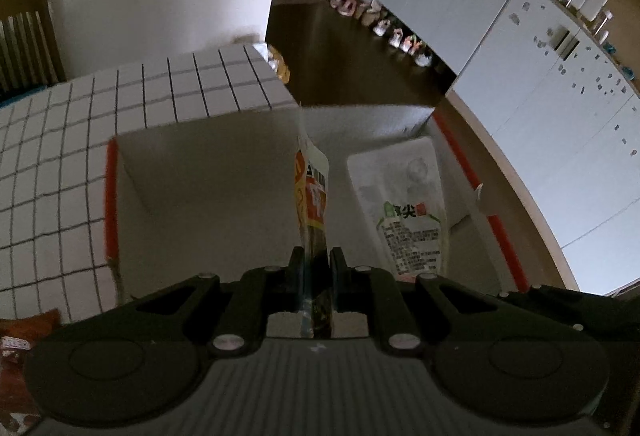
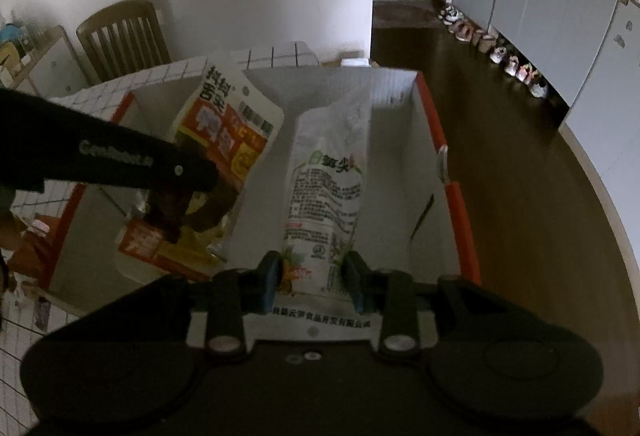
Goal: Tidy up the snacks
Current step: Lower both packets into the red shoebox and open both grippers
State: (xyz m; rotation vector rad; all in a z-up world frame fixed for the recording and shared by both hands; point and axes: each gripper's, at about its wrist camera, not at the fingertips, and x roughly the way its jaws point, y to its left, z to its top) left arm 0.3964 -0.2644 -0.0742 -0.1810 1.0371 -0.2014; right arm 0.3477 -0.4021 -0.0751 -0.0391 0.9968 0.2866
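A white cardboard box [image 1: 200, 175] with a red rim stands open on the table's edge. My left gripper [image 1: 314, 256] is shut on an orange and yellow snack packet [image 1: 314, 191], held upright and edge-on over the box's left half. In the right wrist view the same packet [image 2: 228, 127] hangs from the left gripper [image 2: 176, 224] inside the box [image 2: 436, 127]. My right gripper [image 2: 312, 272] is shut on the near end of a white and green snack packet [image 2: 324, 187], which stretches along the box's right side [image 1: 404, 207].
A white tablecloth with a black grid [image 1: 60, 155] covers the table left of the box. More snack packets [image 1: 24, 336] lie at the near left. A wooden chair [image 2: 120, 35] stands behind. Dark floor, shoes [image 1: 400, 31] and grey cupboards [image 2: 560, 7] are to the right.
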